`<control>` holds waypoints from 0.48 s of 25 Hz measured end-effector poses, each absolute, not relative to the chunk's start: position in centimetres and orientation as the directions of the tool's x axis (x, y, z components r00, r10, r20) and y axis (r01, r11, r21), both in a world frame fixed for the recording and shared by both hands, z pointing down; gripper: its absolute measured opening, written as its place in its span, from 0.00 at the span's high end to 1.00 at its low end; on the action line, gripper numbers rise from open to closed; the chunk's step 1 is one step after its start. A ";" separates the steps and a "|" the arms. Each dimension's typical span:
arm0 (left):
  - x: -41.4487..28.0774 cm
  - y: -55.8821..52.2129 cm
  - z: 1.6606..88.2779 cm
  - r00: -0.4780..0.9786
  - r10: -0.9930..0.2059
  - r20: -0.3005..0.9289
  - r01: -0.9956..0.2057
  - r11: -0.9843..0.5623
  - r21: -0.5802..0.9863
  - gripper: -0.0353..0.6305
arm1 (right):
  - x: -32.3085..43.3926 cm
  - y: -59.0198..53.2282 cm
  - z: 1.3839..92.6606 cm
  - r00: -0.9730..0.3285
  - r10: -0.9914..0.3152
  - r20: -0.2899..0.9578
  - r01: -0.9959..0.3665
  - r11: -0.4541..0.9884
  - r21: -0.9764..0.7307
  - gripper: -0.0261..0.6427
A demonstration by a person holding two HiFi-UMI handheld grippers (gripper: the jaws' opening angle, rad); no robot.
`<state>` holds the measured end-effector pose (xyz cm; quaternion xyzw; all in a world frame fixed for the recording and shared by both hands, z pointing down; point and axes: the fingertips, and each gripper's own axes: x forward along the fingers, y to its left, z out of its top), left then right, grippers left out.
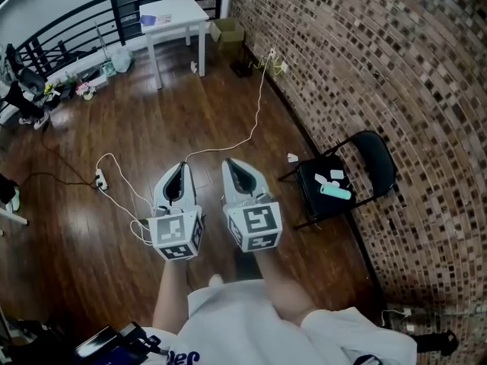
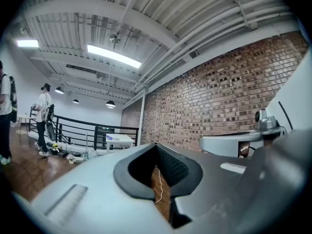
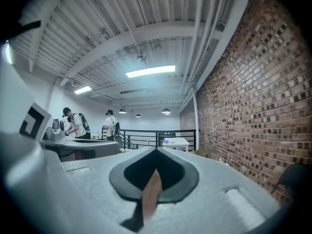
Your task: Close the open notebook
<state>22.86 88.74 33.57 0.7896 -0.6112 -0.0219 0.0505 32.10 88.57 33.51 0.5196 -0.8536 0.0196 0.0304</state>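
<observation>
No open notebook shows clearly in any view. A small bluish flat thing [image 1: 148, 19] lies on the far white table [image 1: 183, 10]; I cannot tell what it is. My left gripper [image 1: 181, 167] and right gripper [image 1: 231, 164] are held side by side, level, above the wooden floor, well short of the table. Both are shut, tips together, with nothing between them. In the left gripper view the left gripper [image 2: 156, 146] points toward the table [image 2: 119, 139] by the railing. In the right gripper view the right gripper [image 3: 157, 151] faces the same table [image 3: 175, 141].
A black folding chair [image 1: 378, 158] stands by the brick wall [image 1: 396, 59] at right, with a teal cylinder [image 1: 335, 192] on its seat. A white cable [image 1: 255, 120] and power strip [image 1: 100, 179] lie on the floor. A cardboard box [image 1: 228, 30] sits beyond the table. People [image 2: 45, 116] stand near the railing.
</observation>
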 end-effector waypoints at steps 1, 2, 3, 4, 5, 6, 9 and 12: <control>23.3 87.3 33.5 0.250 -0.968 0.023 -0.963 -0.246 0.112 0.92 | 32.4 87.2 33.5 -0.468 -0.881 0.069 -0.883 0.469 -0.003 0.97; 23.9 85.8 33.6 0.247 -0.969 0.020 -0.963 -0.243 0.114 0.92 | 32.7 85.7 33.5 -0.478 -0.876 0.066 -0.878 0.479 0.001 0.97; 24.5 84.4 33.7 0.243 -0.970 0.019 -0.964 -0.240 0.114 0.92 | 33.1 84.3 33.4 -0.488 -0.871 0.064 -0.872 0.489 0.008 0.97; 25.1 83.0 33.8 0.240 -0.971 0.018 -0.965 -0.236 0.112 0.92 | 33.5 82.9 33.4 -0.497 -0.866 0.060 -0.867 0.498 0.012 0.97; 25.8 81.5 33.9 0.238 -0.971 0.017 -0.966 -0.234 0.110 0.92 | 34.0 81.5 33.2 -0.505 -0.861 0.055 -0.862 0.507 0.014 0.97; 26.4 80.0 33.7 0.235 -0.972 0.014 -0.967 -0.232 0.109 0.92 | 34.5 79.9 32.8 -0.513 -0.857 0.047 -0.858 0.514 0.015 0.97; 27.8 75.0 32.2 0.214 -0.977 -0.008 -0.971 -0.214 0.104 0.92 | 35.9 74.8 31.4 -0.536 -0.844 0.025 -0.844 0.536 0.022 0.97; 28.4 70.6 31.1 0.184 -0.983 -0.018 -0.979 -0.185 0.090 0.92 | 36.6 70.3 30.6 -0.564 -0.826 0.014 -0.826 0.564 0.015 0.97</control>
